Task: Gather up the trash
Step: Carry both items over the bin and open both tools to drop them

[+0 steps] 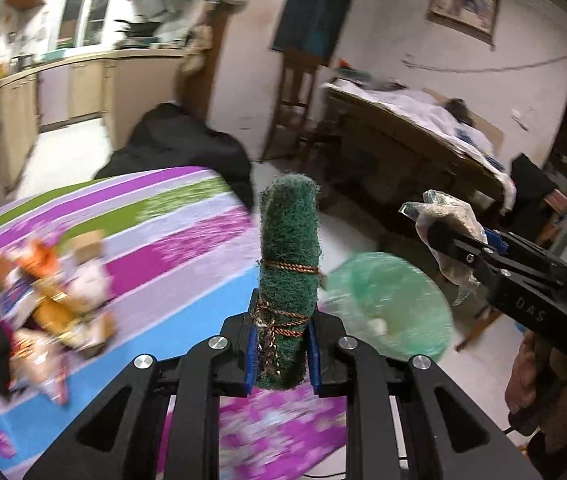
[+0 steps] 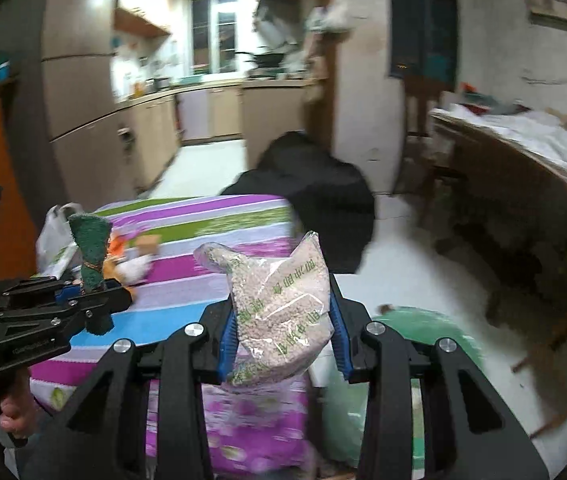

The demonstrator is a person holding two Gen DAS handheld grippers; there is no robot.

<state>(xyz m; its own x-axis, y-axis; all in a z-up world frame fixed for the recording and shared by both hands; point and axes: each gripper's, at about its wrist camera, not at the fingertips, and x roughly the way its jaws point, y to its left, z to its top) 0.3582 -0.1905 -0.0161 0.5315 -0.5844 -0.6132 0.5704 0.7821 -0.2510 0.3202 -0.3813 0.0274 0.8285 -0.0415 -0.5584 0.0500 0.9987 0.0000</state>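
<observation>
My left gripper [image 1: 281,344] is shut on a rolled green scouring pad [image 1: 288,264] tied with brown string, held upright above the table's right edge. It also shows in the right wrist view [image 2: 91,284], with the pad [image 2: 90,246]. My right gripper [image 2: 283,340] is shut on a clear plastic bag of pinkish granules [image 2: 283,308] with green print. The right gripper also shows in the left wrist view [image 1: 439,236], with the bag [image 1: 449,224]. A green-lined trash bin [image 1: 387,304] stands on the floor below both grippers; it also shows in the right wrist view [image 2: 411,340].
A table with a striped purple, green and blue cloth [image 1: 155,248] carries a blurred heap of wrappers and cardboard [image 1: 43,304] at left. A black coat-covered chair [image 1: 187,148] stands behind it. A cluttered wooden table [image 1: 411,136] is at right. A white plastic bag [image 2: 53,236] lies at the table's left.
</observation>
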